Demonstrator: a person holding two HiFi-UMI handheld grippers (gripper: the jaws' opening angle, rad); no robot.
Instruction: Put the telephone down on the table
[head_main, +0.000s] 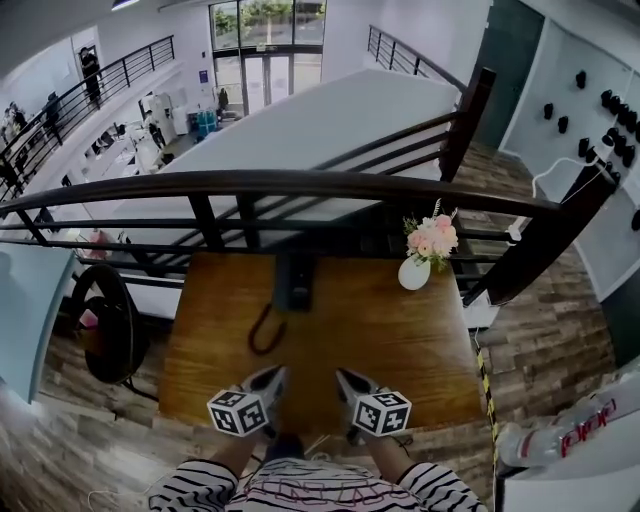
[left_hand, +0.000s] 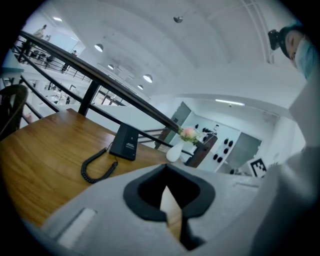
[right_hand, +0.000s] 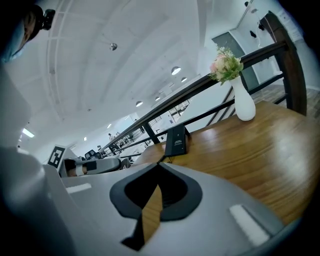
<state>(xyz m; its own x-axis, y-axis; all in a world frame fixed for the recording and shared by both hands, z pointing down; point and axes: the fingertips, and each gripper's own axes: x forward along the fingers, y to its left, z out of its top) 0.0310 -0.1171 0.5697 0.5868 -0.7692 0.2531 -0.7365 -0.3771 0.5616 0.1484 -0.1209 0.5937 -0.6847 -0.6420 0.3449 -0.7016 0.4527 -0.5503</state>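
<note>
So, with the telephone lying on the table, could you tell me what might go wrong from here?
1. The telephone lies at the far edge of the table by the railing; a nudge might push it off between the rails.
2. Its coiled cord loops toward the shut left gripper and could snag on it.
3. The vase stands near that edge too and looks tippable.

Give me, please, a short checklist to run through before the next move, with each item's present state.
1. Telephone rests on the wooden table near the railing: ok.
2. Coiled cord lies on the table, clear of both grippers: ok.
3. Left gripper shut, nothing between its jaws: ok.
4. Right gripper shut, nothing between its jaws: ok.
5. Vase of flowers upright, apart from the telephone: ok.
6. Telephone lying flat rather than propped: cannot tell.
</note>
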